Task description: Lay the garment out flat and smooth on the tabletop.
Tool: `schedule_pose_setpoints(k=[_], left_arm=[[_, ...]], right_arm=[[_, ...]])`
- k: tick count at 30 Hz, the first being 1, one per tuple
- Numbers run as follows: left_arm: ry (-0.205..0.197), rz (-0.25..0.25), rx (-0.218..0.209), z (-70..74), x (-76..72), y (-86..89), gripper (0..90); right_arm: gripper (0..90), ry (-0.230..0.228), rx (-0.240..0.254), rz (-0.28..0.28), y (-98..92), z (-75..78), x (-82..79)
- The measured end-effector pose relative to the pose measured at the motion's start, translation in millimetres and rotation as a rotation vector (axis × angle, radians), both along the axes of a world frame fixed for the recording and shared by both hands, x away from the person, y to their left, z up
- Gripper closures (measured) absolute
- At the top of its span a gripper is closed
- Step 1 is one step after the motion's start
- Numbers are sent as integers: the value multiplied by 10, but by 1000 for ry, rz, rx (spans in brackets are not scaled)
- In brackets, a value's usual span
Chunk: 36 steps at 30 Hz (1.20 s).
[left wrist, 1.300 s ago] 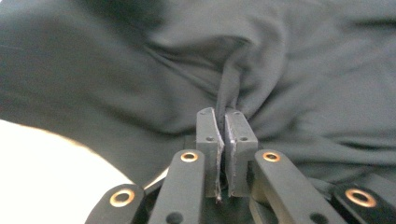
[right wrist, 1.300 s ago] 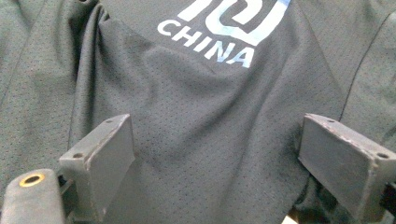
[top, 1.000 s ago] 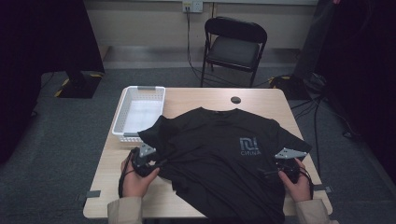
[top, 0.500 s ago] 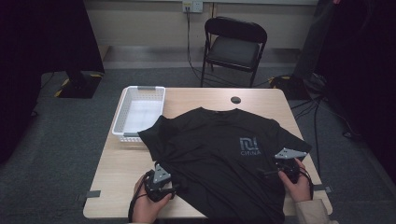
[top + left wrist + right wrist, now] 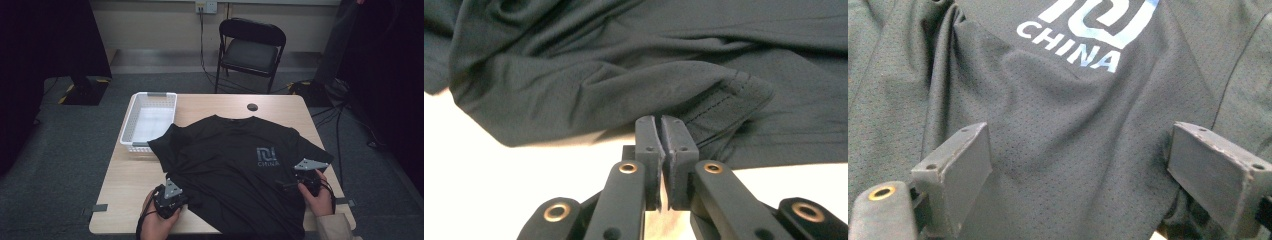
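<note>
High view, left to right: white basket (image 5: 150, 107) at upper left of the tabletop (image 5: 125, 200), touching the left sleeve of a black T-shirt (image 5: 235, 170) spread front-up across the middle, print facing the camera. At lower left, left gripper (image 5: 181, 200) in a hand at the shirt's bottom-left hem. At lower right, right gripper (image 5: 286, 185) resting over the bottom-right part of the shirt, just under the sleeve.

Left gripper view: left gripper (image 5: 660, 135) clenched, jaws just closed, pads meeting at the stitched hem with what looks like only a thin bite of cloth at the very tips. Hard to tell how many layers caught.

Right gripper view: right gripper (image 5: 1078, 165) released, jaws spread wide with rumpled cloth between them, nothing pinched, the "CHINA" print (image 5: 1068, 50) in the upper middle of the frame.

Judged to be the start of taking both bottom corners for a fold or a lift. To do it well: keep the left pinch firm and check for both layers before pulling. Bring the right one down onto the matching hem edge rather than the mid-panel wrinkle, then close fully. Lift both together and level, pulling gently apart to take out the creases. Keep the left sleeve from dragging the basket.
</note>
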<state>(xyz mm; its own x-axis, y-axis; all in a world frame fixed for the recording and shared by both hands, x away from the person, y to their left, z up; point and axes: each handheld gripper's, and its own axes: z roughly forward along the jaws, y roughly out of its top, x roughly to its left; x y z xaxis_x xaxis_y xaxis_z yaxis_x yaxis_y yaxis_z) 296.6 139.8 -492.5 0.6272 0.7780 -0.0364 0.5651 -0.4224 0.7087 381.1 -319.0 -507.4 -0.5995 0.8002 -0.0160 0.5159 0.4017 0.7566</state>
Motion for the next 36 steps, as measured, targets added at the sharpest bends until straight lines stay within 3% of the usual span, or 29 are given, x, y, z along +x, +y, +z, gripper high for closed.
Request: schedule_pose_setpoints(k=[7,14,18,20,24,26,28,31,36], left_arm=[[34,5,-37,45,-155,334,878],[63,63,-56,16,-466,759,875],[59,98,-63,21,-529,870,832],[9,106,-64,45,-483,811,605],[-74,37,-39,112,-260,502,443],[-85,-7,-24,119,-114,327,487],[-91,-30,-11,101,29,183,474],[-90,-36,2,70,205,75,484],[-43,-55,58,1,254,12,644]], right_arm=[[100,-1,-1,0,1,0,0],[100,-1,-1,0,1,0,0],[100,-1,-1,0,1,0,0],[100,-1,-1,1,2,0,0],[98,-1,-2,1,3,-1,2],[98,-1,-2,1,3,-1,2],[98,-1,-2,1,3,-1,2],[98,-1,-2,2,2,0,4],[98,-1,-2,2,2,-1,4]])
